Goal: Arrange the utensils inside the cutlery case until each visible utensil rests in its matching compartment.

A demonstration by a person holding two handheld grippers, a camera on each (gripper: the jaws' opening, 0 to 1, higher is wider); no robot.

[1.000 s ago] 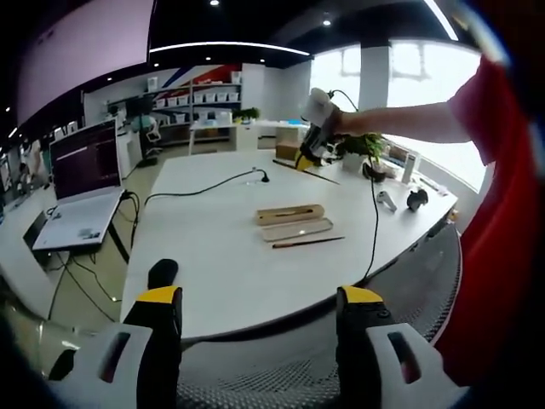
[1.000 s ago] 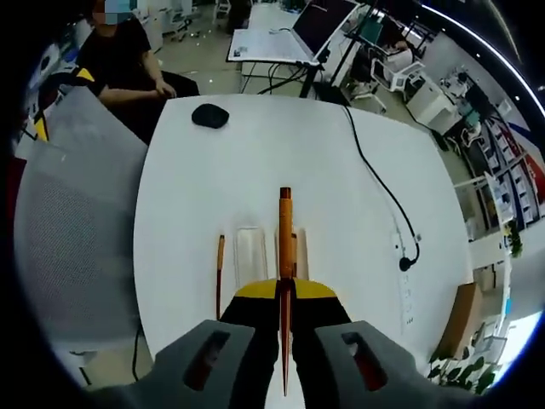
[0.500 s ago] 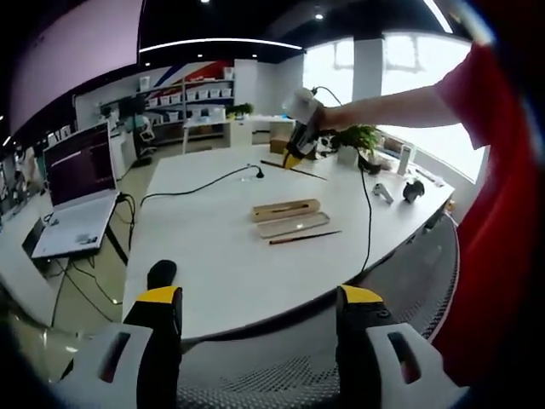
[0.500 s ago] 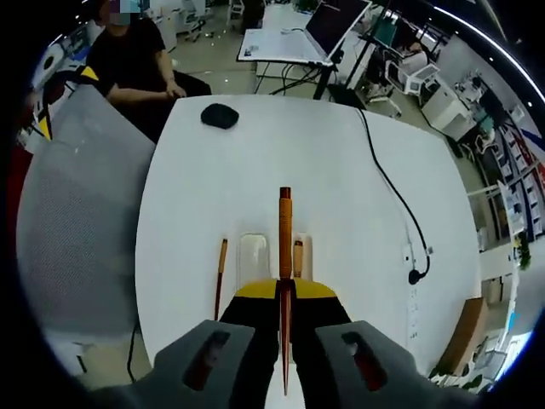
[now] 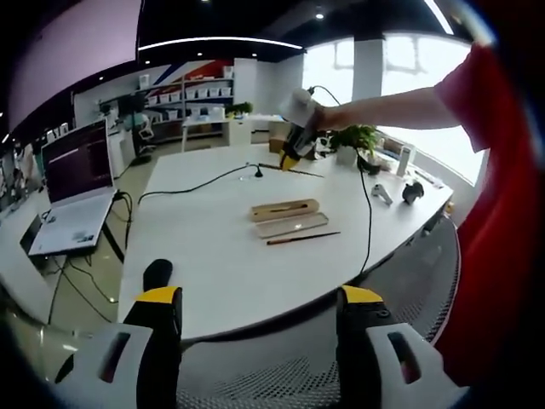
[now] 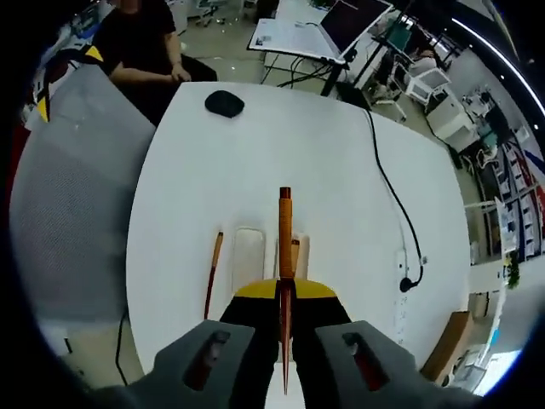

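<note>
Right hand-held gripper (image 6: pixel 284 300), still clamping a chopstick (image 6: pixel 285 256), hovers higher above the cutlery case (image 6: pixel 250 256); left hand-held gripper (image 5: pixel 255 298) gapes wide.

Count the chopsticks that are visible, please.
2. One chopstick is clamped in the right gripper, above the cutlery case. The other chopstick lies on the table beside the case. More may be hidden.

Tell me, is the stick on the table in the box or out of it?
Out. The loose chopstick lies flat on the white table, beside the cutlery case, not inside it.
</note>
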